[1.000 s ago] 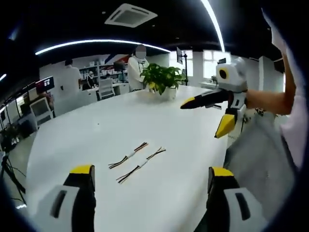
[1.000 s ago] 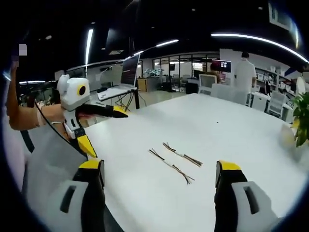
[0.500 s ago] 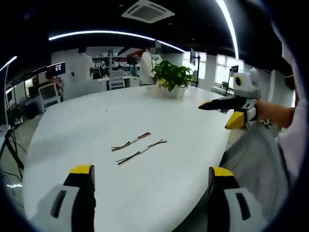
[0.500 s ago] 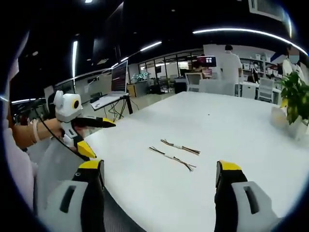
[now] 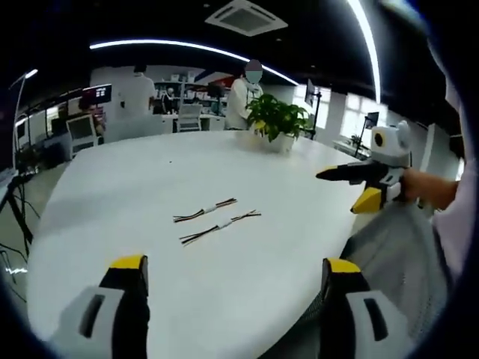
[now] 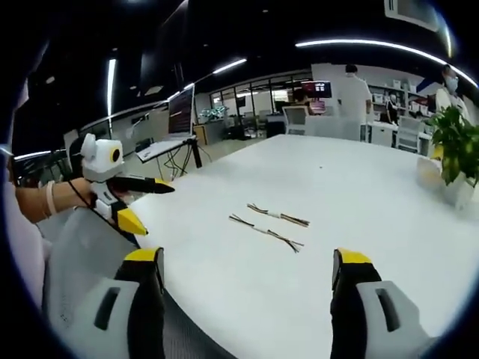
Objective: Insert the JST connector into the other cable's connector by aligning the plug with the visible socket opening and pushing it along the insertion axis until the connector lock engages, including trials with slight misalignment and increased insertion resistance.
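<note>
Approach stage, before any grasp. Two short cables lie side by side, close but apart, on the white surface: the farther cable and the nearer cable, each with a pale connector housing at mid-length; which carries the plug and which the socket is too small to tell. Compared with half a second earlier, both views have drawn back and swung slightly, so the cables sit a little farther off; the cables themselves have not moved. The left tool is spread wide and empty, as is the right tool, each hanging short of the cables at the near edge of the surface. By this reading, no alignment has begun; both tools have yet to travel inward to the cables. Around the cables the surface is bare on all sides, giving free room for approach. The potted plant stands well beyond the cables near the far edge. Past that edge, people stand among the desks.
</note>
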The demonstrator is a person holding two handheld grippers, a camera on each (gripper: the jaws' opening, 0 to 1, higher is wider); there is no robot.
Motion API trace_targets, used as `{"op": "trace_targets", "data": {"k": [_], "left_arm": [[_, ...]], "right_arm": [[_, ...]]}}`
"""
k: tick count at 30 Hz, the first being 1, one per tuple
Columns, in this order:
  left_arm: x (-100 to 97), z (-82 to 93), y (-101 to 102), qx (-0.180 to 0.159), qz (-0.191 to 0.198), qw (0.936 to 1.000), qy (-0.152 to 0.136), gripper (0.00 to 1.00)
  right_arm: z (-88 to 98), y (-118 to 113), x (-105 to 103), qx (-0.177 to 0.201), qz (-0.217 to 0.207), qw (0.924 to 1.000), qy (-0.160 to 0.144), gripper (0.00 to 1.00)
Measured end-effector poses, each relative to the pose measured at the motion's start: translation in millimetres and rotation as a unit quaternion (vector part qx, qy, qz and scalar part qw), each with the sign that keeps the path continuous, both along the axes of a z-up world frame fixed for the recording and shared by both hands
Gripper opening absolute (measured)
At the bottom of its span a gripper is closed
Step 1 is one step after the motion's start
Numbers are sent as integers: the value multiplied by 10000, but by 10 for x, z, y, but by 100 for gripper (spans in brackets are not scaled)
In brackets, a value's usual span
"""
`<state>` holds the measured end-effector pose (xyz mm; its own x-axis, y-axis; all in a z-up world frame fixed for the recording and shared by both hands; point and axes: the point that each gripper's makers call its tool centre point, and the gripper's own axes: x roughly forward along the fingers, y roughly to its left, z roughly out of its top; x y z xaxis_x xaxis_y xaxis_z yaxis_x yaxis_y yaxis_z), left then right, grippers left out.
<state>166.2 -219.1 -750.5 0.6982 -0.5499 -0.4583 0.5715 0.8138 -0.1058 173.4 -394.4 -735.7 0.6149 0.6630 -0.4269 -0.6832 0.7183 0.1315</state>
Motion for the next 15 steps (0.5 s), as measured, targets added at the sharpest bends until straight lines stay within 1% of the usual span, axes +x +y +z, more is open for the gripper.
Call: {"op": "trace_targets", "data": {"k": [2, 5, 10, 15], "left_arm": [[-11, -29, 6, 12, -41, 10000, 66, 94], [-2, 9, -8, -88, -29, 10000, 3, 94], [6, -13, 0, -111, -14, 9999, 48, 94], [8, 11, 13, -91, 34, 10000, -3, 92]], "right_arm": [[-45, -45, 8, -28, -83, 9999, 131, 87], [-17, -59, 36, 76, -162, 9998, 81, 88], [-33, -59, 26, 8, -139, 9999, 88, 87], [-26, -54, 19, -10, -115, 9999, 65, 85]]}}
